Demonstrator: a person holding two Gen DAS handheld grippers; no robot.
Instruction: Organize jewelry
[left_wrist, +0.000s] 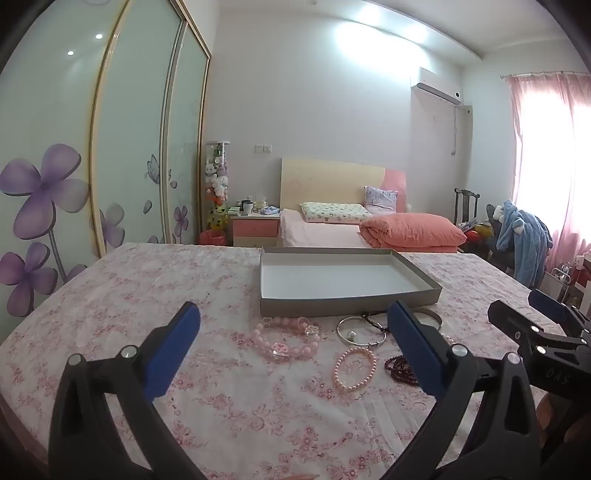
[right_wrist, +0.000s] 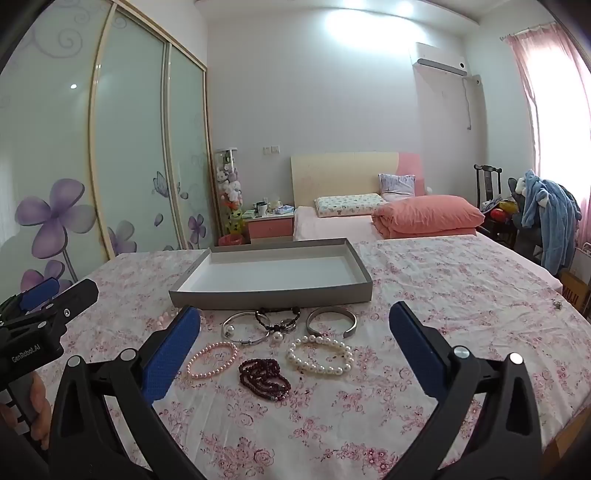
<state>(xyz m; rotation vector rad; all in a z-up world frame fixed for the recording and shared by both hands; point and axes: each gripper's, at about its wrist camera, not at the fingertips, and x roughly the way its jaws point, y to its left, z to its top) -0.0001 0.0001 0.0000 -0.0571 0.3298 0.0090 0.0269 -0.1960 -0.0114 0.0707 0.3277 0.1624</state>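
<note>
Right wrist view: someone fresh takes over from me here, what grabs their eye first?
Probably the cluster of bracelets on the floral cloth between the open fingers of the right gripper: a white pearl bracelet, a dark red bead bracelet and a pink pearl bracelet. Just behind them lies the shallow grey tray, nothing in it yet. The left gripper shows at the left edge, also open.

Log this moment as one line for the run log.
left gripper open | right gripper open | box empty | bracelets on bedspread

White-walled bedroom: frosted sliding wardrobe doors with purple flowers (left_wrist: 48, 206), pale wooden headboard (right_wrist: 343, 173), pink curtained bright window (left_wrist: 546, 155), white wall air conditioner (right_wrist: 439, 64)
</note>
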